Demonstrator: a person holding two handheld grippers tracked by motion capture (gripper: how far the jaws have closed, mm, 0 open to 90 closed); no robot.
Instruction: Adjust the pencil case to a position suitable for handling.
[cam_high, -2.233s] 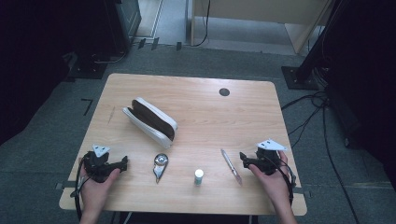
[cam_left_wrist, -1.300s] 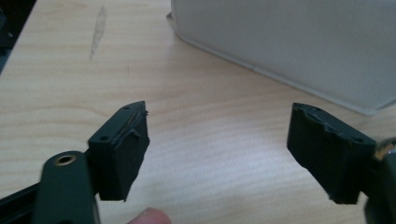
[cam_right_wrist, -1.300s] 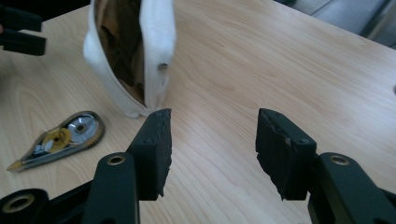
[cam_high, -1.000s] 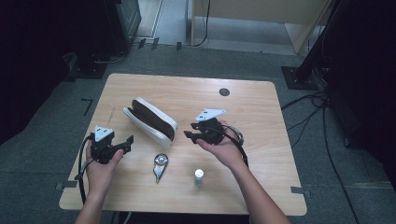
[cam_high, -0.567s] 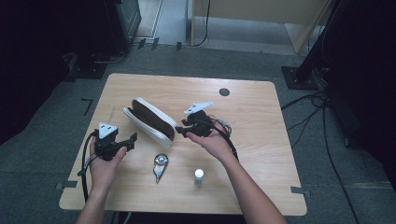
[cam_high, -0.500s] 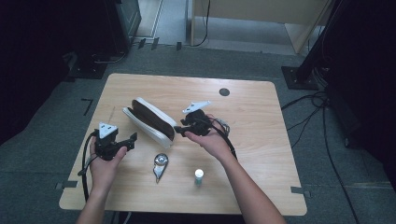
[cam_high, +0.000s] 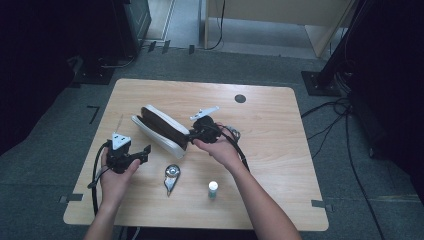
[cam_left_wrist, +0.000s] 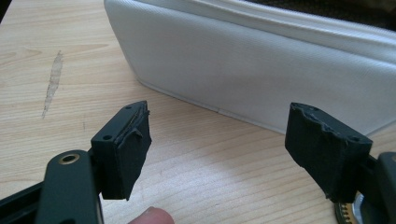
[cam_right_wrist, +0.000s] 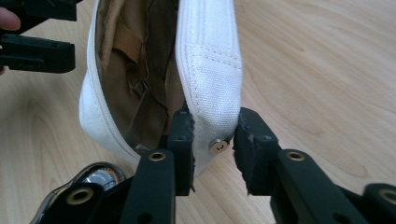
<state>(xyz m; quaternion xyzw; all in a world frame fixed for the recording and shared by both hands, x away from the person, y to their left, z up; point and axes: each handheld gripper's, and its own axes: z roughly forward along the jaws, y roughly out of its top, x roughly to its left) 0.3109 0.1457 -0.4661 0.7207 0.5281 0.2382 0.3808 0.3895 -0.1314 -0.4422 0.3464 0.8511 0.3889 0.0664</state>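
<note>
Here the right gripper (cam_right_wrist: 212, 140), jaws just closing, pinches the rim of the open white canvas pouch (cam_right_wrist: 210, 60) with brown lining; the left gripper (cam_left_wrist: 219, 144) hovers wide open, empty, near it.

Light: dim room, dark surroundings; the pale wooden bench (cam_high: 280, 140) is evenly lit from above.
Shadows: soft, faint.
Focus: high view slightly soft; gripper views sharp beyond the fingers, nearest foreground blurred.

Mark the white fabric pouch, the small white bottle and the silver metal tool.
white fabric pouch (cam_high: 161, 135): high view, near white side wall.
small white bottle (cam_high: 213, 189): high view, its body.
silver metal tool (cam_high: 171, 176): high view, round head.
</note>
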